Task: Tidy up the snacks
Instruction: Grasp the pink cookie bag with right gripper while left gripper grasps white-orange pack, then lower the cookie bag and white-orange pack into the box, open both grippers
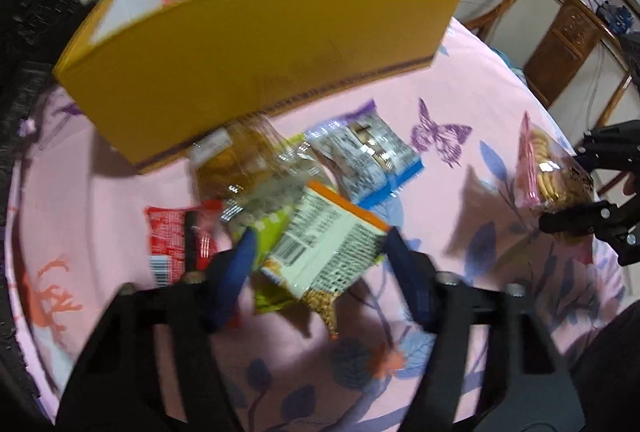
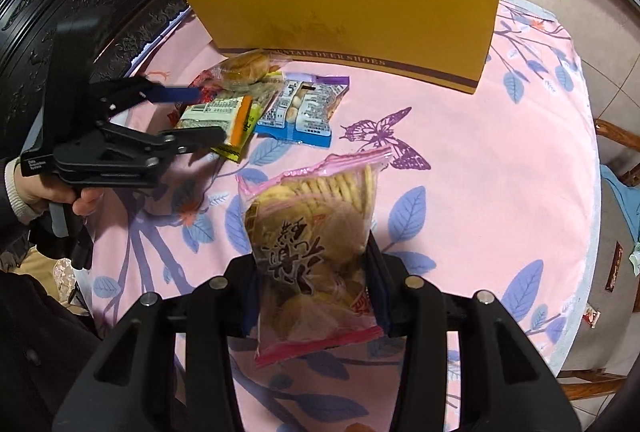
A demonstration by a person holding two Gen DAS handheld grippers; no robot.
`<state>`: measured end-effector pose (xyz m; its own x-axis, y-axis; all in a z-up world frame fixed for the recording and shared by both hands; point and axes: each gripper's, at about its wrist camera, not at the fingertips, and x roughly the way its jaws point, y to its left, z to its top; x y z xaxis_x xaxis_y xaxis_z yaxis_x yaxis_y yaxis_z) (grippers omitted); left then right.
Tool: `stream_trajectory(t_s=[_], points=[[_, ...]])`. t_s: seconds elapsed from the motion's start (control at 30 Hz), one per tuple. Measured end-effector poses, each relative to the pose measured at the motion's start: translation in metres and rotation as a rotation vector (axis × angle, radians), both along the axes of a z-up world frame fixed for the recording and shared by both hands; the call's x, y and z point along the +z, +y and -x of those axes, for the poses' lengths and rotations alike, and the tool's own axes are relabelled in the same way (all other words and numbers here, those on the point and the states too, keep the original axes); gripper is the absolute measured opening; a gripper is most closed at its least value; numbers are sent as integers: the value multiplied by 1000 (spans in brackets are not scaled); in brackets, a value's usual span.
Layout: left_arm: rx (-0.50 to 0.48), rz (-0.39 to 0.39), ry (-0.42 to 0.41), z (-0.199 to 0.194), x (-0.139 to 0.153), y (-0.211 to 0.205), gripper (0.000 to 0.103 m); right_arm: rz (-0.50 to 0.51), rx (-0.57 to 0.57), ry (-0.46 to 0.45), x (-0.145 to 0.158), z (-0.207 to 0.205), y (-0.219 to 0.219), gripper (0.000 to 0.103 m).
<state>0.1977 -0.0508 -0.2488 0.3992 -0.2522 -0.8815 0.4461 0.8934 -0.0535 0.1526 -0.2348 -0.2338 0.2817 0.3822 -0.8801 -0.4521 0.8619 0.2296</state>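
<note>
right gripper [image 2: 312, 272] clamped on biscuit bag [image 2: 316, 240], above cloth [image 2: 480, 172] | left gripper [image 1: 320, 252] jaws apart over orange packet [image 1: 324, 244] in snack pile | box [image 2: 360, 12] at 12 o'clock holds snacks

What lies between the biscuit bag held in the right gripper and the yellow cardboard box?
Only bare pink floral tablecloth separates the pink-edged clear biscuit bag in the right gripper from the yellow cardboard box, seen in the right wrist view.
</note>
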Motion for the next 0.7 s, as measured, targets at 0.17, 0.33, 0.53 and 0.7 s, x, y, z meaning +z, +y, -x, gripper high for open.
stream_trajectory(t_s=[0.17,0.33,0.53,0.7], points=[[-19,21,1,7,0,-3,33,-8,-17,-13,4,-3,-3,45],[2,101,11,19,10,5,28,-16,-34,-17,7,-4,-6,45],[36,136,37,34,8,11,26,-28,-44,-18,10,-4,-8,45],[81,193,11,44,26,19,26,-37,-43,-31,15,-2,-6,45]])
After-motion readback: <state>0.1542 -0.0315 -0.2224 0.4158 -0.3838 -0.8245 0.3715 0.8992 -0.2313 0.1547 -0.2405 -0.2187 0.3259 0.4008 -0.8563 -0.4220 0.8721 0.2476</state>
